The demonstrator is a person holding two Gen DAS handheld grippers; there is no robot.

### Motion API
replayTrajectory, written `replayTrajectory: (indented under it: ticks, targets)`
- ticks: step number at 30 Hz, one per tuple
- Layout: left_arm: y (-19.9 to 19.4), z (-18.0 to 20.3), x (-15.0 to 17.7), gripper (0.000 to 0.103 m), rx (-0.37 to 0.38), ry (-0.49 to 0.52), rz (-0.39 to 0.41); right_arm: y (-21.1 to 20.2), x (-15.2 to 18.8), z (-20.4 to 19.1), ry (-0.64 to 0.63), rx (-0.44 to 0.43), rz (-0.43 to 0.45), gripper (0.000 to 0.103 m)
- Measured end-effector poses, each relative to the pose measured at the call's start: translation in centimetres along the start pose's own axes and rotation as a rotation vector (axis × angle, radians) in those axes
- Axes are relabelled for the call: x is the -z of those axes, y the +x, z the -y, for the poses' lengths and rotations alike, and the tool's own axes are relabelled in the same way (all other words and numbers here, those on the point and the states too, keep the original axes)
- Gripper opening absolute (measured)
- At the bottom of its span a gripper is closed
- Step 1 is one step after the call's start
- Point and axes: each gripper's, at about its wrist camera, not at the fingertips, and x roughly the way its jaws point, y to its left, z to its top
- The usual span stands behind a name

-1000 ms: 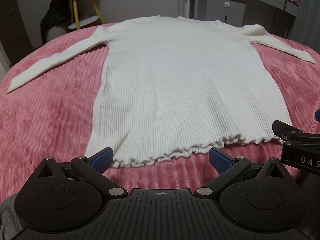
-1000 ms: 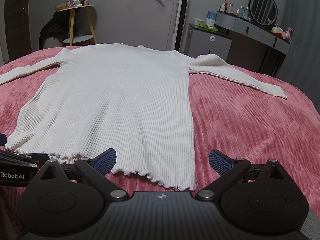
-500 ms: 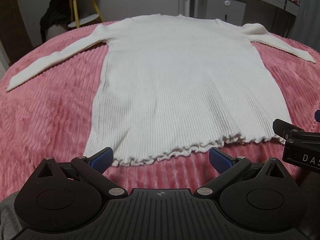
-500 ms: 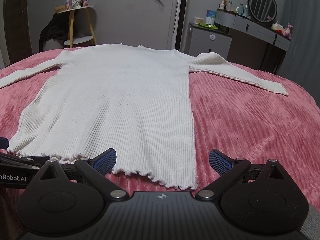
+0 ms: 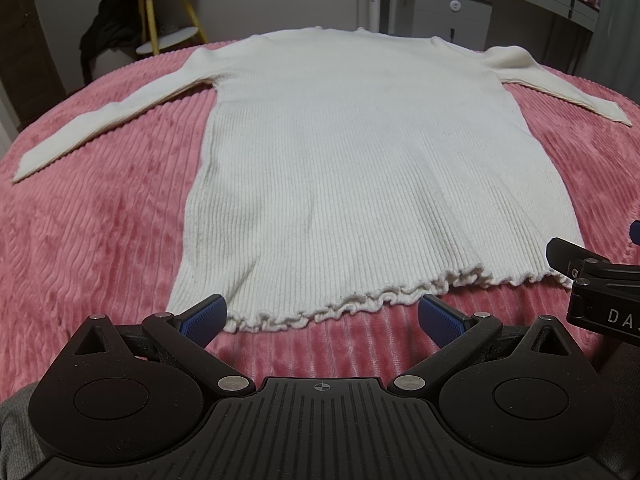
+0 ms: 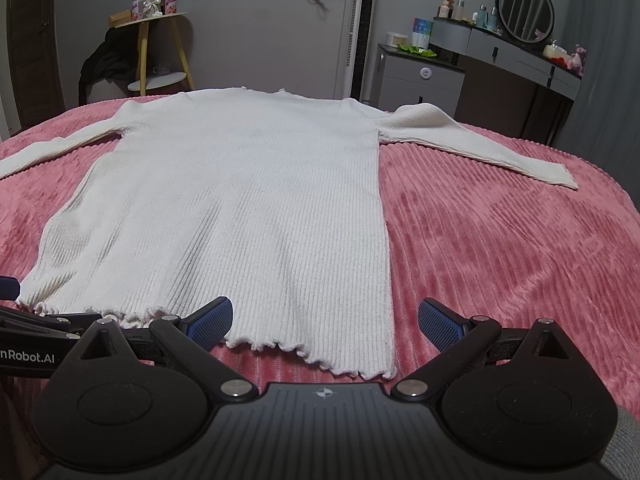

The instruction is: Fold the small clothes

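Zero folds so far; we see sweater (image 5: 360,168) flat on pink bedspread (image 5: 100,232), sleeves out toward 10 and 2 o'clock; left gripper (image 5: 322,318) and right gripper (image 6: 325,320) spread wide, empty, near hem at 6 o'clock; all folding remains.

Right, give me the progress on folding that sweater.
Done: the white sweater lies flat on the pink bedspread, sleeves spread. In hand: nothing; the left gripper and right gripper sit open at the ruffled hem. Left: every fold.

Cream ribbed sweater (image 5: 360,168) flat, sleeves spread
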Motion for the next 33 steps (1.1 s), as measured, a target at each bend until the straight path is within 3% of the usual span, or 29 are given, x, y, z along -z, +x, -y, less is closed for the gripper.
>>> replayTrajectory:
  ticks: [18, 22, 24, 27, 30, 33]
  targets:
    - [0.1, -0.2, 0.0, 0.103, 0.003, -0.01, -0.011, -0.1, 0.0, 0.6, 0.044, -0.05, -0.005, 0.099]
    - [-0.1, -0.4, -0.4, 0.103, 0.001, -0.013, -0.009, 0.1, -0.4, 1.4, 0.092, -0.181, -0.042, 0.099]
    - [-0.4, -0.7, -0.8, 0.103, 0.003, -0.023, -0.002, 0.6, -1.2, 2.9, 0.171, -0.284, -0.071, 0.099]
    - [-0.6, -1.3, -1.9, 0.103, -0.005, -0.057, 0.015, 1.8, -2.8, 8.0, 0.425, -0.373, -0.063, 0.099]
    - [0.1, -1.5, -3.7, 0.103, -0.02, -0.083, 0.035, 3.9, -4.6, 14.3, 0.646, -0.341, -0.031, 0.099]
    - [1.6, -1.4, -6.0, 0.103, -0.035, -0.11, 0.037, 6.0, -5.8, 20.4, 0.794, -0.277, 0.056, 0.099]
